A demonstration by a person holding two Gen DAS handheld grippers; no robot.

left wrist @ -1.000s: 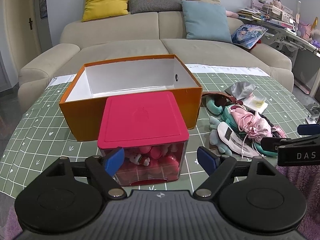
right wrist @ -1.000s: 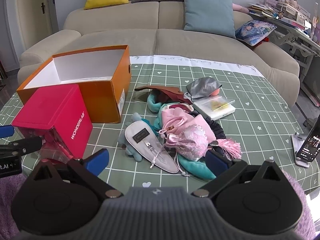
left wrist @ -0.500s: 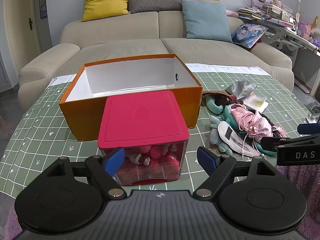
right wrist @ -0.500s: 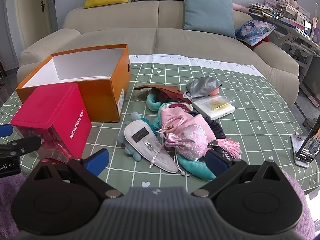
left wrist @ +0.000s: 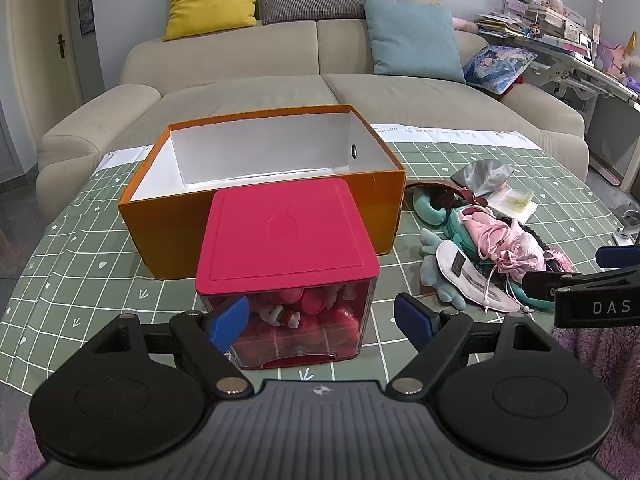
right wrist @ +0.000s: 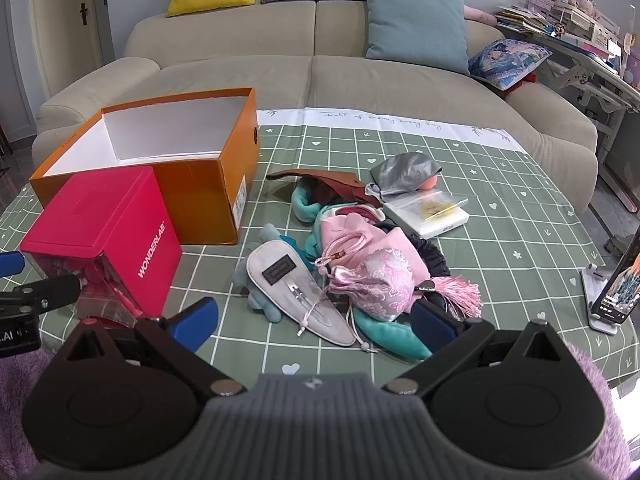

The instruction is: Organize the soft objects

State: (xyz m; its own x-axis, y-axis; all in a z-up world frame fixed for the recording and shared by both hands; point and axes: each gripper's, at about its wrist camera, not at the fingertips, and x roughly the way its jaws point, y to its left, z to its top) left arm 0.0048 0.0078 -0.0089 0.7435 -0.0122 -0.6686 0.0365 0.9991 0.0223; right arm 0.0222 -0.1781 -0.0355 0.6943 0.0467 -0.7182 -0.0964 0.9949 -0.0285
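Observation:
A heap of soft things lies on the green checked tablecloth (right wrist: 500,200): a pink drawstring pouch (right wrist: 376,276), a grey felt case (right wrist: 304,292), a teal plush (right wrist: 384,332), a silver pouch (right wrist: 404,170). The same heap (left wrist: 492,256) shows right of centre in the left wrist view. An empty orange box (left wrist: 256,168) (right wrist: 168,152) stands open at the left. In front of it sits a red-lidded clear cube (left wrist: 288,240) (right wrist: 104,232) holding small toys. My left gripper (left wrist: 320,320) is open just before the cube. My right gripper (right wrist: 312,322) is open, low before the heap, holding nothing.
A beige sofa (right wrist: 312,72) with yellow, grey and blue cushions runs behind the table. A phone on a stand (right wrist: 616,288) sits at the table's right edge. A white flat packet (right wrist: 432,216) lies behind the heap. A cluttered desk (left wrist: 560,48) stands far right.
The right gripper has edged slightly forward toward the heap. The left gripper has stayed where it was, and nothing was picked up.

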